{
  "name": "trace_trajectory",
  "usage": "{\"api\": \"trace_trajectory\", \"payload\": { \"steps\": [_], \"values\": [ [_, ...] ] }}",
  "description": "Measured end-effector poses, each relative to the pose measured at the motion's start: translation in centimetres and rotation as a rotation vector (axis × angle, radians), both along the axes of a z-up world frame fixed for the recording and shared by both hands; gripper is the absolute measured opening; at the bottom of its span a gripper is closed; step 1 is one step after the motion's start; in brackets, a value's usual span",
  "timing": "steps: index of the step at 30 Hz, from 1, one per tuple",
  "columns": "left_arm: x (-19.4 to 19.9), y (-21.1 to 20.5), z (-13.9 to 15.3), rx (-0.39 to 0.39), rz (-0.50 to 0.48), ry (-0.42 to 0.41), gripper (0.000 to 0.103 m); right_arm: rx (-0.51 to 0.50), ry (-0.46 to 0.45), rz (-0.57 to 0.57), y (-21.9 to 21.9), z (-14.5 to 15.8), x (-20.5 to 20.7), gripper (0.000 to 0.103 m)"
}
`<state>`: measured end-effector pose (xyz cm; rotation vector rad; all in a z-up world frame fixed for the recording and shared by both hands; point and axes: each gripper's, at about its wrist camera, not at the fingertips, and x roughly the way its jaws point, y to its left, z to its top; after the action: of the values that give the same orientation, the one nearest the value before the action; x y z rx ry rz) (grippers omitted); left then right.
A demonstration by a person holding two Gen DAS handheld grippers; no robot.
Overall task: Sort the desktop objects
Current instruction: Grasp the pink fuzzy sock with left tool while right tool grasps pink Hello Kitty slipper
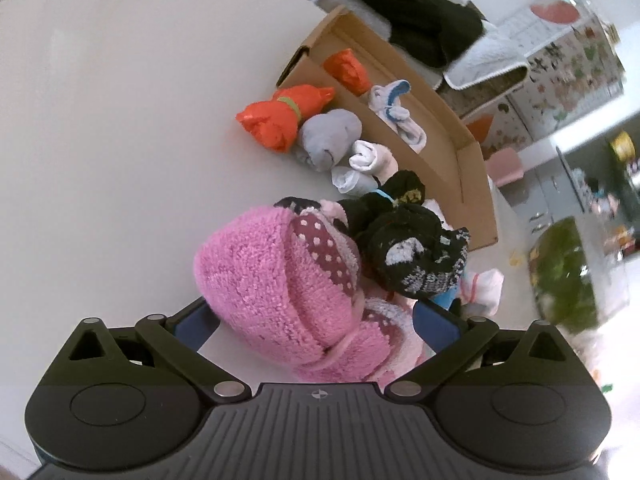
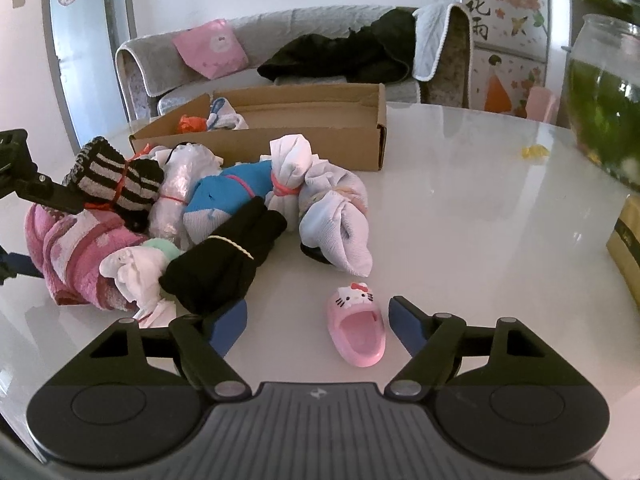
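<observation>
You are pinching the fuzzy pink sock bundle [image 1: 280, 288] with your left gripper [image 1: 316, 320], both blue pads pressing its sides at the near end of the sock pile [image 2: 224, 208] on the white table [image 2: 480, 200]. Your right gripper [image 2: 318, 326] is standing spread around the small pink cat-face slipper [image 2: 356, 324], pads clear of it. The cardboard box [image 2: 304, 136] is sitting just behind the pile, holding an orange bundle [image 1: 347, 70] and a white-blue sock [image 1: 394, 110].
</observation>
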<state>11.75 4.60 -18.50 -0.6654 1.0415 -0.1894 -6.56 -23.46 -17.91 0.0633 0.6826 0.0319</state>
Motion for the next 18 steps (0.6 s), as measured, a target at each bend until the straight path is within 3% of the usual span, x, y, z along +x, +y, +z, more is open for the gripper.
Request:
{"api": "trace_trajectory", "payload": {
  "steps": [4, 10, 13, 15, 17, 18],
  "values": [
    [0.5, -0.8, 0.2, 0.016, 0.067, 0.020, 0.103, 0.008, 0.008, 0.002, 0.0, -0.1, 0.3, 0.076],
    [0.9, -3.3, 0.6, 0.157, 0.096, 0.013, 0.102, -0.026, 0.011, 0.017, 0.6, -0.2, 0.3, 0.075],
    [1.0, -4.5, 0.7, 0.240, 0.078, 0.015, 0.102, -0.058, 0.010, 0.017, 1.0, -0.2, 0.2, 0.065],
    [1.0, -4.9, 0.6, 0.278, 0.064, 0.014, 0.100, -0.058, 0.005, 0.017, 1.0, -0.2, 0.0, 0.053],
    [0.9, -5.2, 0.6, 0.318, 0.052, 0.006, 0.096, -0.053, 0.000, 0.004, 0.7, -0.1, -0.1, 0.031],
    [0.7, -5.2, 0.7, 0.334, 0.045, 0.001, 0.092, -0.049, -0.001, -0.001, 0.6, 0.0, -0.1, 0.028]
  ]
}}
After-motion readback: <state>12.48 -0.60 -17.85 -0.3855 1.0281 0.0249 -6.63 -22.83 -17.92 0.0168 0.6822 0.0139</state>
